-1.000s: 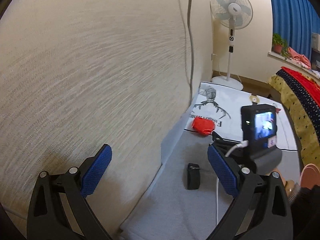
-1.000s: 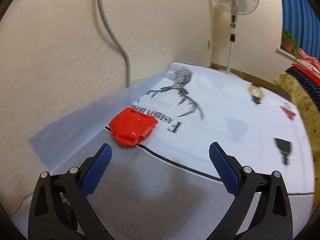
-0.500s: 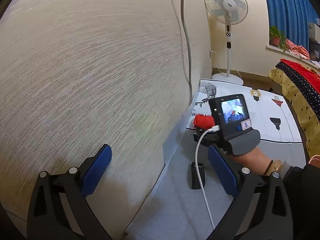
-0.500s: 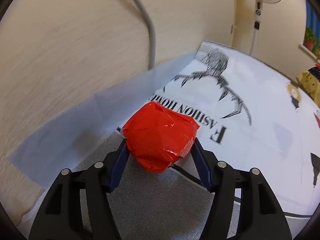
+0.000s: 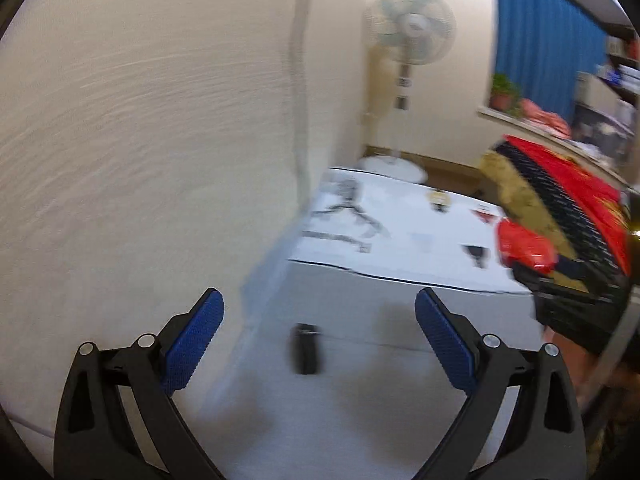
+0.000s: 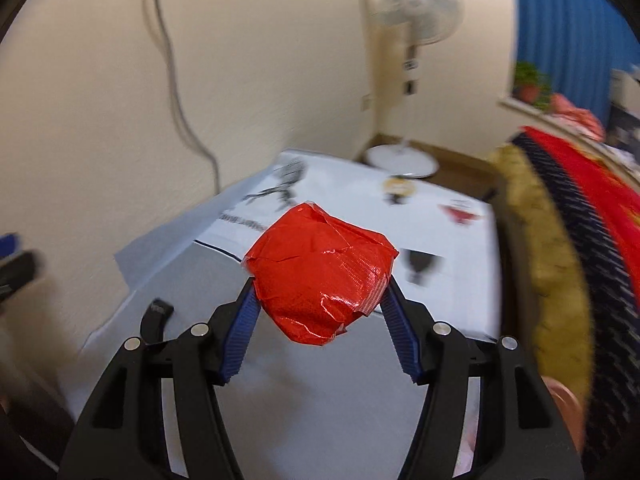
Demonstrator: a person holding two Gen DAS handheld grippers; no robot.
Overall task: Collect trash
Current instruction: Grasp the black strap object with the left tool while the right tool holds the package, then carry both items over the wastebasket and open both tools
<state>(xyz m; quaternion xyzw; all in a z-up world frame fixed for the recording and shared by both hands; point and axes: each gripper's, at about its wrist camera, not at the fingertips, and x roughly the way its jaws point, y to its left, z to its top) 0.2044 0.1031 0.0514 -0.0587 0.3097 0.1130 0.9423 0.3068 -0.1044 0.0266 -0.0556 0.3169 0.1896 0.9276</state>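
A crumpled red wrapper (image 6: 320,276) hangs in the air between the blue pads of my right gripper (image 6: 320,300), which is shut on it above the grey mat. The same red wrapper (image 5: 524,244) shows blurred at the right edge of the left wrist view, held up over the white printed sheet (image 5: 400,232). My left gripper (image 5: 316,340) stands open near the wall with nothing between its fingers. A small black object (image 5: 306,348) lies on the grey mat (image 5: 360,400) just ahead of it.
A cream wall (image 5: 140,140) with a hanging cable closes off the left side. A standing fan (image 6: 412,12) is in the far corner. A red and black patterned blanket (image 6: 580,240) borders the right side, with a blue curtain (image 5: 552,40) behind.
My right gripper closed on the red wrapper and lifted it off the sheet, moving up and to the right. The left gripper swung a little to the right.
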